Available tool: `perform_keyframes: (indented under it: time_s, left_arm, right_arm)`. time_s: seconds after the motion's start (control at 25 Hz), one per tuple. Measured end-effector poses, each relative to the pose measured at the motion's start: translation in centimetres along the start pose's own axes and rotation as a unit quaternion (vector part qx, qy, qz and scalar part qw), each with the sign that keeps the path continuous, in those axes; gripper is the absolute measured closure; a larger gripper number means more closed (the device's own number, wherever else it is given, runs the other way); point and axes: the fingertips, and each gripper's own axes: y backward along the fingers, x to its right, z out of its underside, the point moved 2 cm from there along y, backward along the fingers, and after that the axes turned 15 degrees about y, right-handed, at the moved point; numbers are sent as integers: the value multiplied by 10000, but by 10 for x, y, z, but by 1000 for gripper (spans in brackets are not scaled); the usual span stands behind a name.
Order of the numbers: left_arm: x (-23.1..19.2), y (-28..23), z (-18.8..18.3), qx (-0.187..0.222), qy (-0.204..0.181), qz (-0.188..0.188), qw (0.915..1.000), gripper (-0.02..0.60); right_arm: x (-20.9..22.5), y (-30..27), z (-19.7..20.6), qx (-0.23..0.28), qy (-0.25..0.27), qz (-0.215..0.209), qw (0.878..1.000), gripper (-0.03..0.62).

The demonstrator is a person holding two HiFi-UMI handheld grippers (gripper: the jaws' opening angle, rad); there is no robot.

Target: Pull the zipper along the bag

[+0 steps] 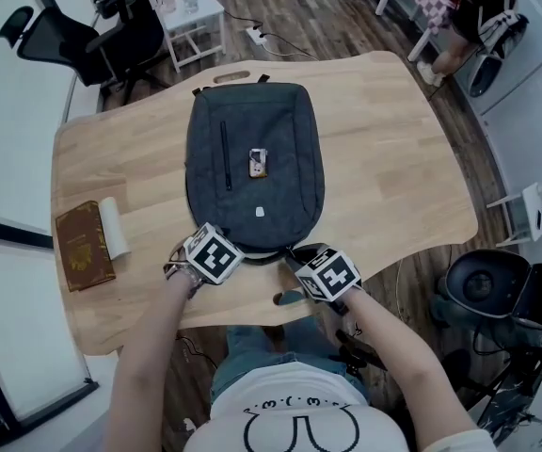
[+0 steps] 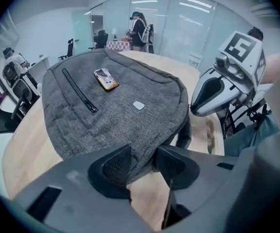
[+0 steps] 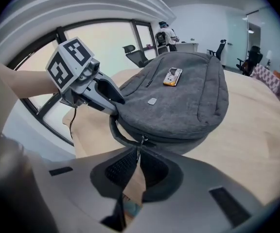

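At the near edge of the desk [image 1: 393, 158] the bag [image 1: 252, 158] lies flat, front up. Its long axis runs straight away from the person, and its handle [image 3: 112, 130] end is nearest them. It is soft grey cloth and looks light and limp, so I judge it will drag and bunch unless one end is held. The small metal pull [image 3: 140, 143] is the place to take hold, though it is thin and probably slippery. The zip [image 3: 179, 136] curves round the near end and on along the side. The right gripper [image 3: 136, 165] has its fingers pressed together on the pull. The left gripper [image 2: 141, 165] is partly closed, its fingers [image 2: 114, 166] pinching the bag's near edge as an anchor. A book [image 1: 83, 246] lies well apart at the left.
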Motion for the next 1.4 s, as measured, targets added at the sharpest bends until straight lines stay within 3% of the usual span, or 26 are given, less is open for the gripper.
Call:
perform_keyframes:
  time_s: [0.2,0.28,0.36,0.48,0.68,0.84,1.0,1.08,1.12,1.16,1.2,1.28,1.4]
  left_arm:
    - [21,-4,-6,55,137,154,9998,424]
    - [32,-6,-7,39,-70,305,9995,432]
    - [43,-3,-8,28,-721,471,9963,431]
    - [46,9,-7,116,-1746,484,9834,395]
    - [33,31,-5,194,-2595,598,9637,351]
    - [19,19,-13,162,-3429,73,9392,350]
    - [27,-7,-44,417,-4330,-387,8996,350]
    - [35,-26,-54,341,-4716,-526,8796,350]
    - [37,-36,-57,223,-4810,-584,8745,356]
    - [38,-43,-58,95,-4791,-619,8755,377]
    - [38,-48,-60,-25,-4648,-592,8834,408]
    - [38,-52,-63,-233,-4183,-400,9071,419]
    - [38,-55,-65,-401,-3739,-243,9263,420]
  right_arm:
    - [-5,-12,-8,35,-378,-72,9993,519]
    - [3,-9,-3,-15,-381,-42,9993,528]
    - [11,-2,5,-47,-292,-34,9996,537]
    - [19,9,18,-207,37,185,9996,539]
    - [51,29,42,-398,160,448,9981,539]
    - [95,45,62,-576,160,809,9949,537]
    - [140,60,70,-579,-159,1199,9910,537]
    - [154,65,71,-513,-237,1306,9898,537]
    - [156,66,72,-482,-214,1322,9898,537]
    - [157,67,72,-451,-167,1320,9901,537]
    - [156,68,72,-415,-132,1312,9904,537]
    - [153,73,72,-296,-203,1293,9910,537]
    - [142,77,71,-124,-442,1180,9920,536]
